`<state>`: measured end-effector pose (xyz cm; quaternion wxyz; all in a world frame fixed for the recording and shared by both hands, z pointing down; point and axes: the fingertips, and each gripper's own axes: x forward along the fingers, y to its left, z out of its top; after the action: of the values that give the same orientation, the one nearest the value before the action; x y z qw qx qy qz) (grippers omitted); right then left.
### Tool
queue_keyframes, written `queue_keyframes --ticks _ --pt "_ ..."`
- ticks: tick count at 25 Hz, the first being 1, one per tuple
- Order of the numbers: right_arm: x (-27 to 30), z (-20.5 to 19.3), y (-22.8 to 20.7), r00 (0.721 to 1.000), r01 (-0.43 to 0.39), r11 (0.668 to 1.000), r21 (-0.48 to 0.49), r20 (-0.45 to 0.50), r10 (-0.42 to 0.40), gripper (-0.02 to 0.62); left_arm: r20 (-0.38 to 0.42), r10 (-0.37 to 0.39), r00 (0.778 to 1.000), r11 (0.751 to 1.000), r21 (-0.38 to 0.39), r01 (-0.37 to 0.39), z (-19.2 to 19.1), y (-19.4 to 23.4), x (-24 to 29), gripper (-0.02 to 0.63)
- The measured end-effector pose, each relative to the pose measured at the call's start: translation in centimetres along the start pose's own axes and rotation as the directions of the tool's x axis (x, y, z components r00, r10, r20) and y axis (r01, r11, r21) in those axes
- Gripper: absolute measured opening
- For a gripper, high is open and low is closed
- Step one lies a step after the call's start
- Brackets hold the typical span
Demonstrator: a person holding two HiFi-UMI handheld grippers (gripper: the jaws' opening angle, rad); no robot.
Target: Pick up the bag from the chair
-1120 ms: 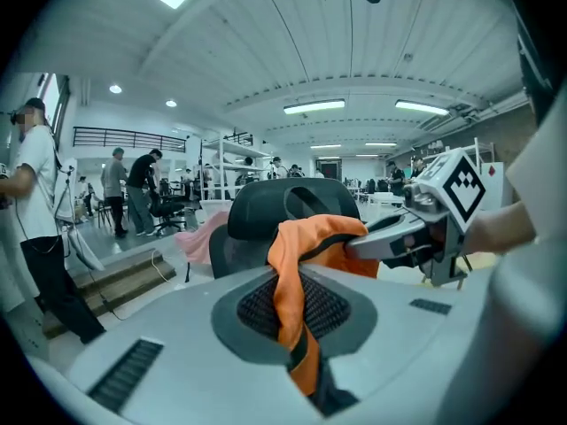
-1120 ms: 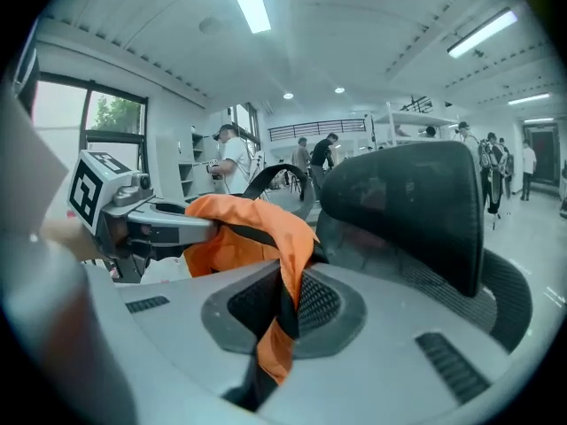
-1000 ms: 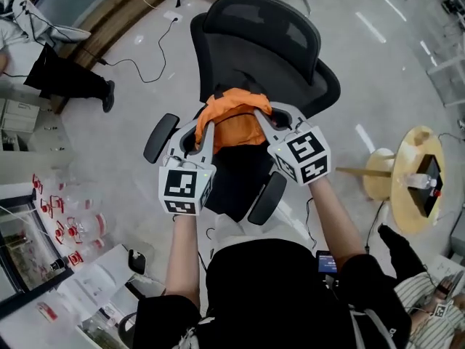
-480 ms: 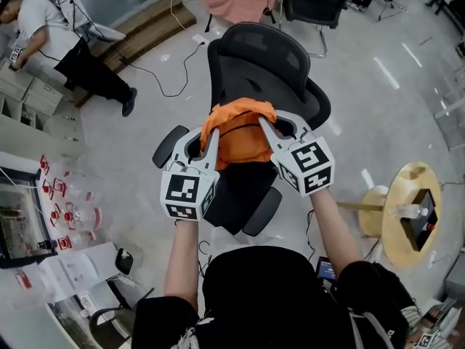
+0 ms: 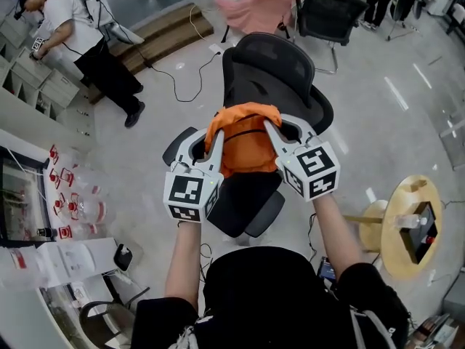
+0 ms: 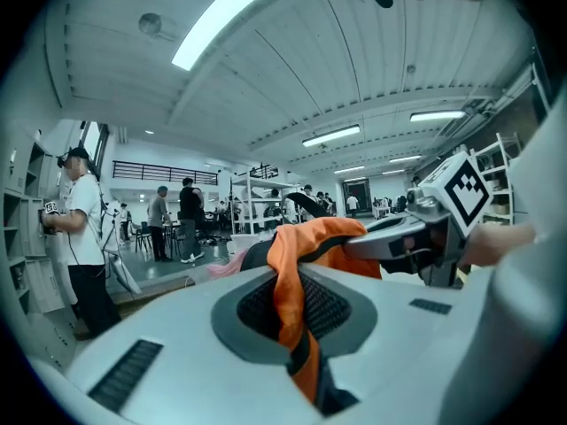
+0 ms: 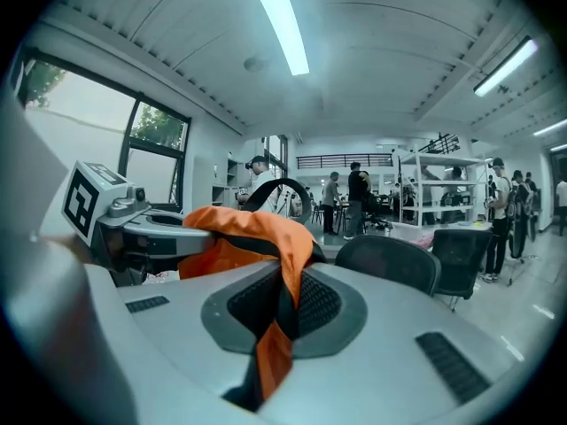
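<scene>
An orange bag with black trim hangs in the air above the seat of a black mesh office chair. My left gripper is shut on the bag's left top edge, and orange fabric is pinched between its jaws. My right gripper is shut on the bag's right top edge, with the fabric clamped between its jaws. The two grippers face each other across the bag, and each shows in the other's view. The bag's underside is hidden.
The chair's armrests flank the seat below the bag. A round wooden side table stands at the right. A person stands at the upper left by shelves. Another chair with pink cloth is behind. A cable trails on the floor.
Both grippers have risen with the orange bag, lifting it from the seat. The bag now hangs higher in front of the chair's backrest.
</scene>
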<state>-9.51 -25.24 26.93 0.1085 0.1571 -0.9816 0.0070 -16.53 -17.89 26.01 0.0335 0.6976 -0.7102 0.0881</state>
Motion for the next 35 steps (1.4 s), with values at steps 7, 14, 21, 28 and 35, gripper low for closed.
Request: queue_keyframes --ticks 7,14,21,28,35 --pt "-1.2 2.5 2.1 0.999 0.009 1.0 -0.014 0.042 -0.009 0.012 0.045 -0.008 0.999 1.0 0.017 0.007 2.1 0.5 -2.4 0.024" --pt "-3.0 4.1 5.5 0.996 0.057 0.998 -0.022 0.077 -0.055 0.012 0.088 -0.031 0.996 0.999 0.016 0.03 3.2 0.6 -6.2 0.025" --pt "-5.7 5.2 10.0 0.99 0.092 0.996 -0.022 0.107 -0.089 0.012 0.121 -0.046 0.992 0.999 0.035 0.042 3.6 -0.1 -11.5 0.025" --pt "-8.0 6.4 16.2 0.985 0.109 0.994 -0.031 0.14 -0.104 0.012 0.159 -0.05 0.986 0.998 0.043 0.044 4.1 0.4 -17.9 0.025" --pt "-10.1 6.8 21.1 0.977 0.125 0.992 -0.025 0.177 -0.118 0.012 0.183 -0.07 0.981 0.997 0.049 0.062 3.7 0.3 -23.0 0.025"
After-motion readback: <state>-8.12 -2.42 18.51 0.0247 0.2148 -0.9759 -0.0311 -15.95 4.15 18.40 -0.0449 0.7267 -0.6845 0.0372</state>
